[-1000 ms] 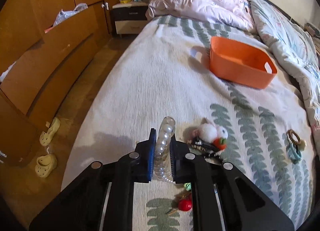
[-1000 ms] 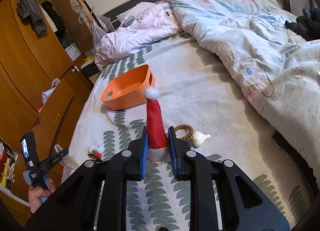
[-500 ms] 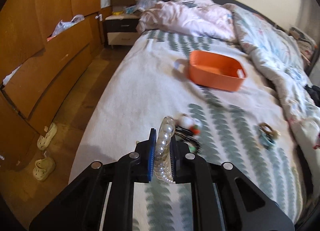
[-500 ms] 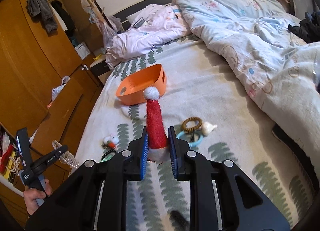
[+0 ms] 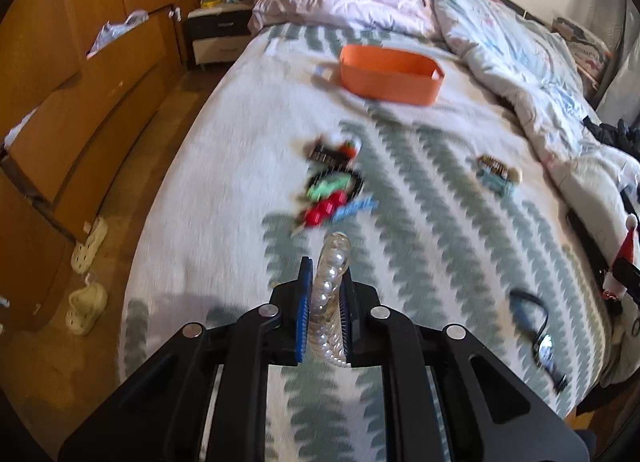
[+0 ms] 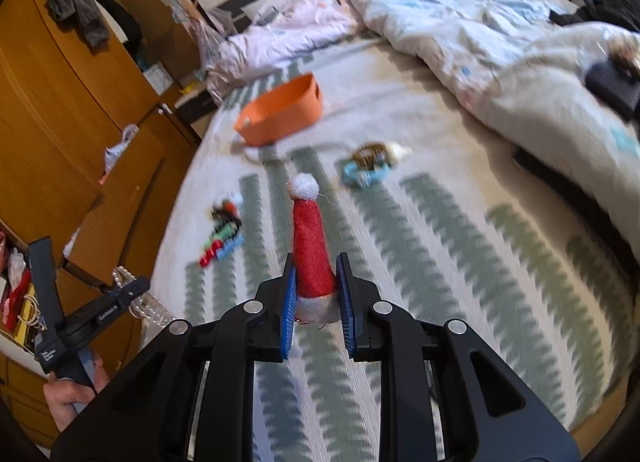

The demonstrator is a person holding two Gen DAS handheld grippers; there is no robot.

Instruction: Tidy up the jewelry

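A: What colours are showing on the bed cover?
B: Cream with green leaf stripes. The bin is showing orange, the little hat red with white, the beads clear.

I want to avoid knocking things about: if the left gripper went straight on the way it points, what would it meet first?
Probably the blurred clutter of red, green and blue trinkets on the bedspread, just ahead of the pearl bracelet clamped in the left gripper. Depth is unclear, so it might land on bare bedspread before them.

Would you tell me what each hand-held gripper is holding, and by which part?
The left hand-held gripper clamps a pearl bracelet across its lower loop; the right hand-held gripper clamps a small red Santa hat near its white brim.
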